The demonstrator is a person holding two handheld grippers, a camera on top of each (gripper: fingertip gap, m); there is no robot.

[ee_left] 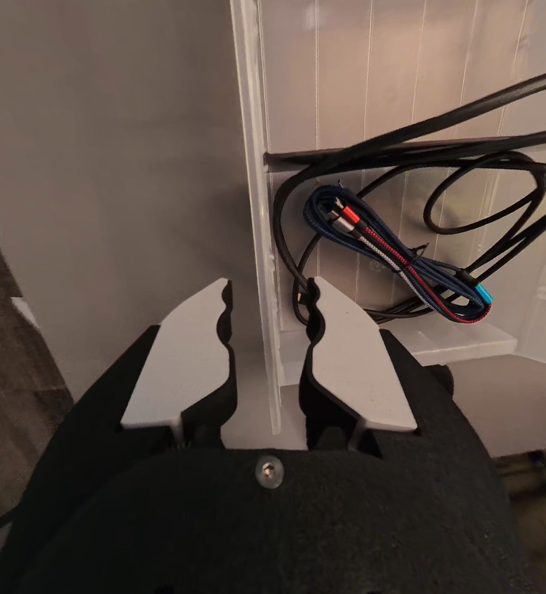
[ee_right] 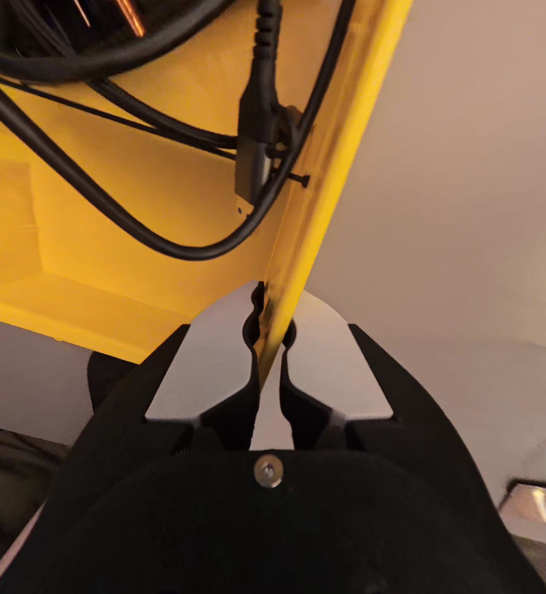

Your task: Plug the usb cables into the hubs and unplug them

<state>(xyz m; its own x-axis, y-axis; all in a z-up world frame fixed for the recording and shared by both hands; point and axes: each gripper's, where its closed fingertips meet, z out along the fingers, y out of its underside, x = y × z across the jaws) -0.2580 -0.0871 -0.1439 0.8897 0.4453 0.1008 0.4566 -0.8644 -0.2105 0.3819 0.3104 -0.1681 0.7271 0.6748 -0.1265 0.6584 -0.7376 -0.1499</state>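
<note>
The left gripper (ee_left: 270,289) has its fingers (ee_left: 194,347) spread apart, straddling the side wall of a clear bin (ee_left: 258,225) without pinching it. Inside that bin lie loose black cables (ee_left: 477,205) and one tied bundle of braided cables (ee_left: 403,254) in blue, red and grey, with a light-blue plug (ee_left: 483,294) at its lower end. The right gripper (ee_right: 273,295) has its fingers (ee_right: 220,353) closed on the rim of a yellow bin (ee_right: 336,199). That bin holds several black cables (ee_right: 111,205); one black USB plug (ee_right: 255,141) hangs near the gripped wall. Both bins sit on a pale tabletop (ee_right: 442,257). No hub can be made out.
</note>
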